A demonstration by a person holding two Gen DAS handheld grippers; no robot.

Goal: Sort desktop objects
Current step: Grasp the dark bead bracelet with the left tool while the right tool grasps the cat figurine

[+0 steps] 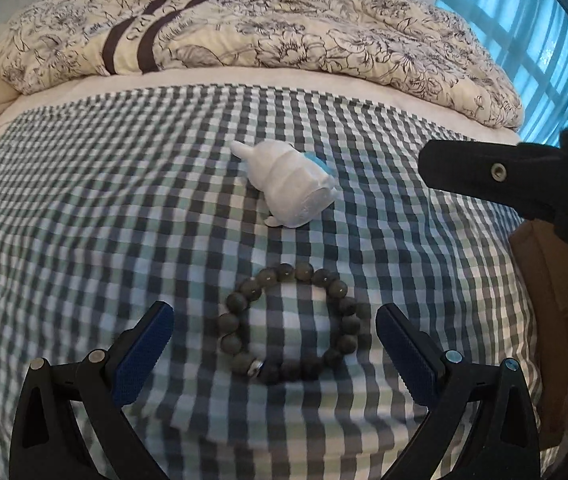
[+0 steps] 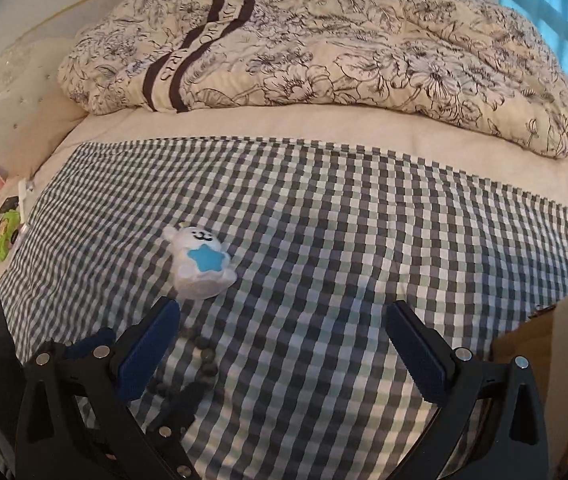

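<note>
A bracelet of grey beads (image 1: 291, 324) lies flat on the checked cloth (image 1: 84, 200). My left gripper (image 1: 274, 312) is open just above it, one blue pad on each side of the ring, touching nothing. Beyond the bracelet a white plush toy (image 1: 287, 184) lies on its side; its blue star shows in the right wrist view on the plush toy (image 2: 200, 262). My right gripper (image 2: 284, 320) hangs open over bare cloth, right of the bracelet (image 2: 206, 356), which its left finger partly hides. The right gripper's finger (image 1: 483, 176) shows at the right edge of the left wrist view.
A rumpled floral quilt (image 2: 323, 48) fills the back of the bed. A brown cardboard box (image 2: 543, 344) stands past the cloth's right edge. A green toy car (image 2: 4, 236) and small items lie at the far left. A blue curtain (image 1: 543, 40) hangs at the right.
</note>
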